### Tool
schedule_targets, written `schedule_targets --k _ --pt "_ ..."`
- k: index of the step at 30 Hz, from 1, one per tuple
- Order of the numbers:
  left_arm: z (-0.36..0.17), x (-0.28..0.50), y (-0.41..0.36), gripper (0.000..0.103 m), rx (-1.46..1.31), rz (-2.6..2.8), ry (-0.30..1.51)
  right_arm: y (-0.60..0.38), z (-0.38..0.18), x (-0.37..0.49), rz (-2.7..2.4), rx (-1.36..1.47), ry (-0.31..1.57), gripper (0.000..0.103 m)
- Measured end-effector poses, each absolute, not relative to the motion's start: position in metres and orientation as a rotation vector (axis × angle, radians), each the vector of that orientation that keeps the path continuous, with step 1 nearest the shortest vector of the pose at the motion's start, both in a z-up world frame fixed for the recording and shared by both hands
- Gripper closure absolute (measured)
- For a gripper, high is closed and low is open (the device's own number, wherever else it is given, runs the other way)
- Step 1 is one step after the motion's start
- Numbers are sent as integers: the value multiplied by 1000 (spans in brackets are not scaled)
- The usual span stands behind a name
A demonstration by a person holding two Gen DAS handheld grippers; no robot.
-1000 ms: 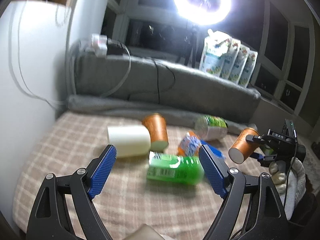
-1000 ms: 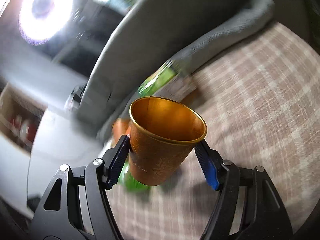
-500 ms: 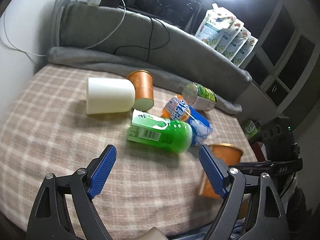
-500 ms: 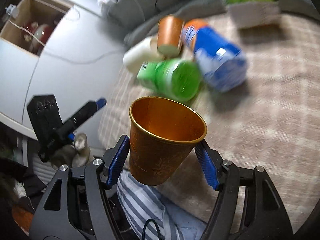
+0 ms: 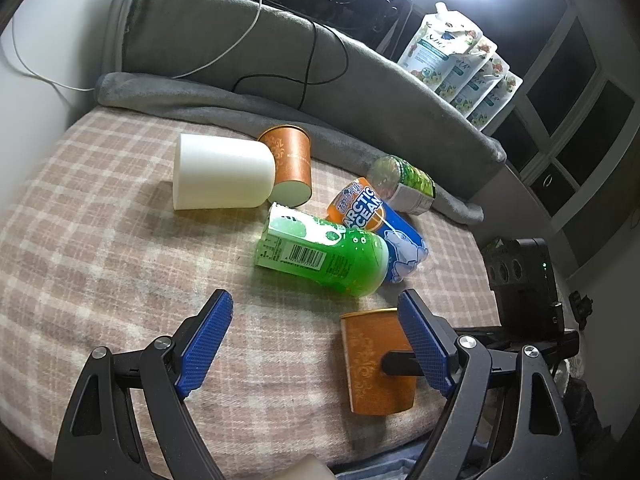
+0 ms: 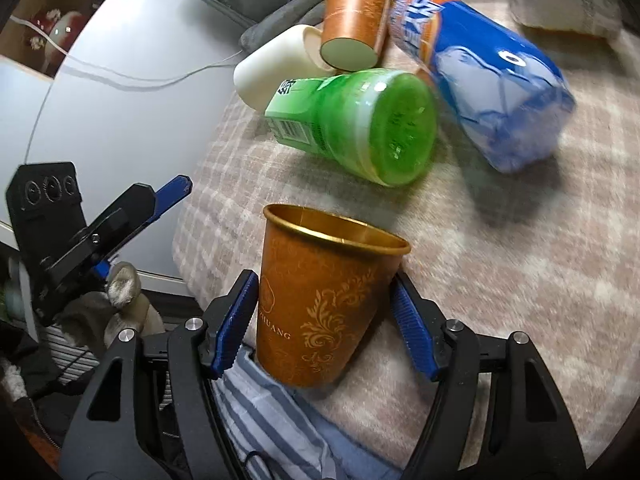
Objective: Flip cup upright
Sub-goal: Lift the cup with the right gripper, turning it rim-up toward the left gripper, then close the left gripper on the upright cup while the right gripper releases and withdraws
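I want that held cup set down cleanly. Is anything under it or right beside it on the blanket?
Nothing visible: the orange cup in the right gripper stands mouth-up at the blanket's near edge, apart from the green bottle.

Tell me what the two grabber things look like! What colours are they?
Both look alike. The left gripper and right gripper have black plastic arms with triangle cut-outs and shiny silver screws. Their fingertips wear bright blue pads with a bumpy grid pattern. Seen from the right wrist, the left one carries a black box with three round holes.
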State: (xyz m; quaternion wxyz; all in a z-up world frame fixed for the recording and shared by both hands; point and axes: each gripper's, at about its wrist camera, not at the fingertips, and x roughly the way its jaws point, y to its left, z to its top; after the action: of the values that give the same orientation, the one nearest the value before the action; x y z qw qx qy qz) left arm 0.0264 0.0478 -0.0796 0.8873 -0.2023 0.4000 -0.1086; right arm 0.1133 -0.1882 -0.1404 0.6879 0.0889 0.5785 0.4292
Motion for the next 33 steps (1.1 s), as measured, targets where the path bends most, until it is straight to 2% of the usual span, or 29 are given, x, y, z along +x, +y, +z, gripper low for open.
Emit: schedule_targets --k 2,3,8,16,20,33 --pt "-80 27 47 19 -418 -228 838 -184 -139 113 953 173 1287 23" --pt "-81 27 47 19 -416 -231 844 -184 -137 111 948 159 1273 22" --pt "-88 32 39 19 -428 -287 912 -192 -124 104 914 160 1187 22" --pt "-106 52 17 20 -515 -417 1059 -244 -84 64 631 49 872 22" --pt "-110 58 10 20 -523 -423 1079 -261 -75 48 528 20 781 16" --pt "-127 75 -1 21 -503 -425 1167 -292 -74 33 427 90 752 15"
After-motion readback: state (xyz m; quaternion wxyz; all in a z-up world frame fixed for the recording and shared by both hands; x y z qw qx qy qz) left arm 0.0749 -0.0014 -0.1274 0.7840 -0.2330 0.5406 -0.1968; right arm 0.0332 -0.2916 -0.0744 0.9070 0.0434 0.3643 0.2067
